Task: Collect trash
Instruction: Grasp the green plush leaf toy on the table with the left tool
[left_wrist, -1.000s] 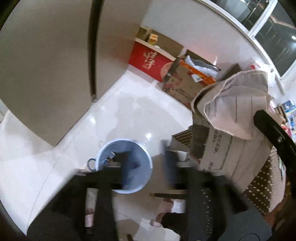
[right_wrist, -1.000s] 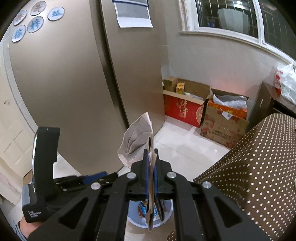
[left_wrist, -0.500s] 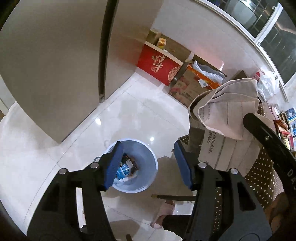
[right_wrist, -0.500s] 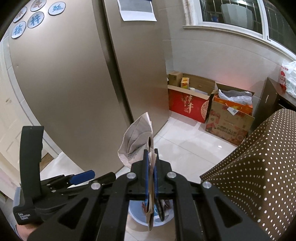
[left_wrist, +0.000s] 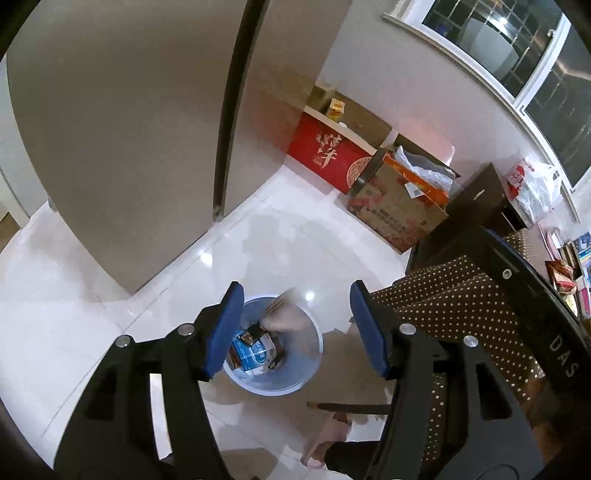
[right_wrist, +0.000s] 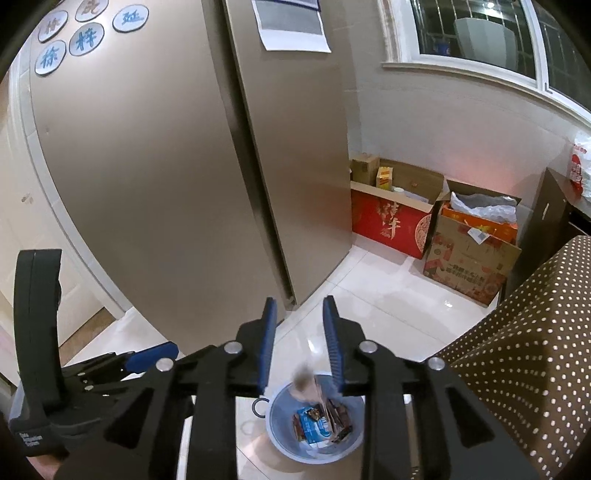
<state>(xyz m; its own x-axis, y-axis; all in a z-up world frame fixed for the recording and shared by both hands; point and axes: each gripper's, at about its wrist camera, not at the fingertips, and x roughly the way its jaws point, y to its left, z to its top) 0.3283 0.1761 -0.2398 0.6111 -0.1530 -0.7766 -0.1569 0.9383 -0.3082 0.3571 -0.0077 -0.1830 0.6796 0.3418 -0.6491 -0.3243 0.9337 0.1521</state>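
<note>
- Right tongs (right_wrist: 299, 345) above the bin (right_wrist: 280, 439), jaws opening, nothing between the pads.
- Left tongs (left_wrist: 295, 328) spread and opening, empty, over the same bin.
- A blurred paper scrap (right_wrist: 304, 384) at the bin's mouth, above cartons (right_wrist: 314, 426) inside.
- Bin on the white floor (left_wrist: 258, 243), by the fridge (right_wrist: 184, 166) and the dotted cloth's (right_wrist: 524, 332) corner.
- Boxes (right_wrist: 469, 254) along the far wall.

Round fridge magnets (right_wrist: 90, 37): showing blue characters, among them 徐, 梓 and 延.
Right gripper's black body (left_wrist: 561, 354): showing the white letters "DAS".
Red box (right_wrist: 388, 225): bearing gold calligraphy, not legible.
Cardboard carton (right_wrist: 469, 266): bearing print too small to read.
</note>
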